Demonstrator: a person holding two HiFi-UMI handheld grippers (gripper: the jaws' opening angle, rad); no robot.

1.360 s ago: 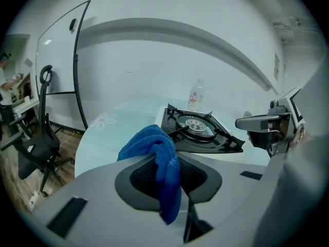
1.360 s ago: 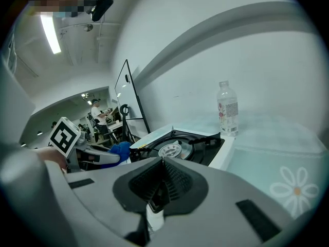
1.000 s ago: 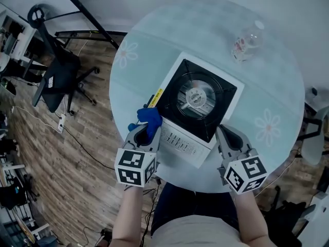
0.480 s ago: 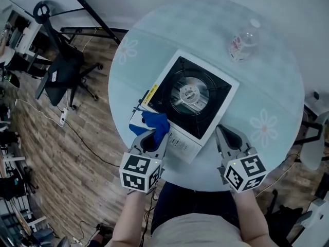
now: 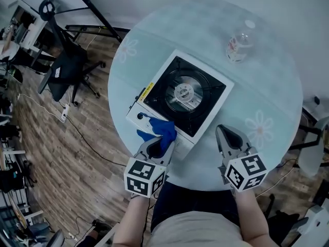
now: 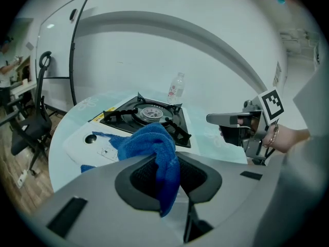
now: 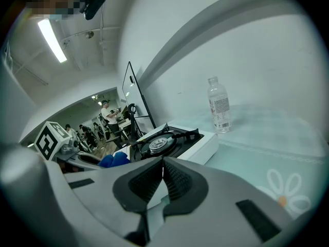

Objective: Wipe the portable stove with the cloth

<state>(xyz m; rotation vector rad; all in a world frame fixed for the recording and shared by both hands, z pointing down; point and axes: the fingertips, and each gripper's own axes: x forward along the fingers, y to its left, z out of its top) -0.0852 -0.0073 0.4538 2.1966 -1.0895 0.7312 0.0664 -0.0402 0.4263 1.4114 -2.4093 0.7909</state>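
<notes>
The left gripper [image 5: 156, 147] is clamping the blue cloth [image 5: 160, 129], whose free bunch is lying on the white control panel along the lower edge of the portable stove [image 5: 203, 107], just below the centre of the head view. The black burner top is extending from the cloth toward the upper right, so the next stroke is judged to run that way. The right gripper [image 5: 226, 138], jaws pressed together on nothing, is hovering over the table [image 5: 280, 81] beside the stove's lower-right edge, while a plastic bottle [image 5: 237, 44] is standing well clear at the upper right.
</notes>
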